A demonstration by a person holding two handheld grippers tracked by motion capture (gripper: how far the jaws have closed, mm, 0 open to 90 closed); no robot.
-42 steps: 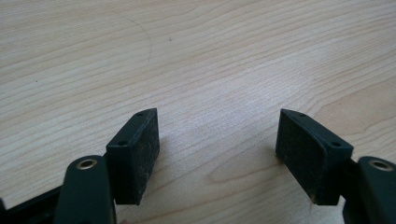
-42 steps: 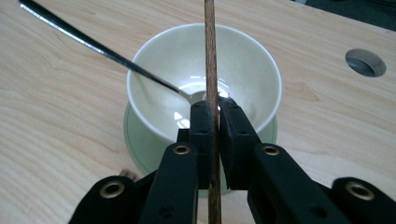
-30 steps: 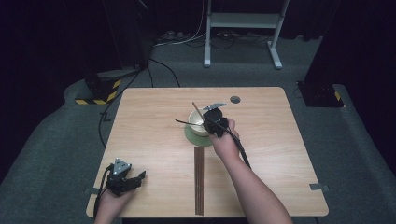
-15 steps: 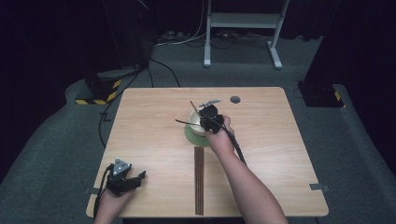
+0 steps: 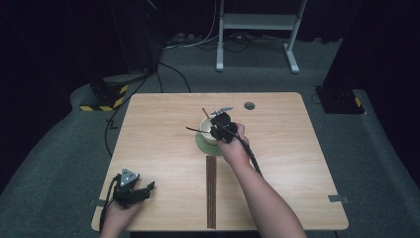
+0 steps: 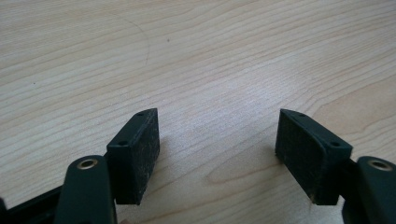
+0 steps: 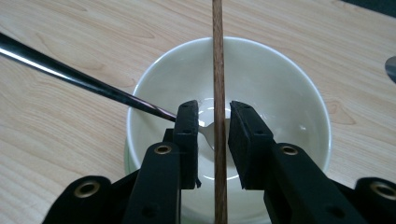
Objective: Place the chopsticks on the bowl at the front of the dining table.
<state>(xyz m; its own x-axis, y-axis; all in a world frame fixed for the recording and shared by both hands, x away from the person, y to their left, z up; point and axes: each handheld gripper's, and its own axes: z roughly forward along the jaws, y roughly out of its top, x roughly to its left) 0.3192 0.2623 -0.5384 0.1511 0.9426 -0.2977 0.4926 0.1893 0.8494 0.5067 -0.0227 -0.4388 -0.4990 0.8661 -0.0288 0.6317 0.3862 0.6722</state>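
Note:
A white bowl [image 7: 280, 84] stands on a green coaster [image 5: 203, 145] at the table's middle. In it lie a spoon with a dark shiny handle [image 7: 70, 74] pointing left and a wooden chopstick [image 7: 217, 56] leaning over the far rim. My right gripper [image 7: 213, 116] hangs over the bowl [image 5: 207, 128]. Its jaws have just been opening, and the chopstick stands between the pads with a small gap on each side. My left gripper [image 6: 217, 135] rests open on bare wood at the table's near left [image 5: 146, 188].
A dark brown strip [image 5: 211, 191] runs from below the coaster to the table's near edge. A small round hole [image 5: 249, 105] sits near the far edge. Dark floor, cables and a metal stand [image 5: 257, 34] lie beyond the table.
The right hand has shifted very slightly over the bowl. The left hand and its gripper have stayed put.

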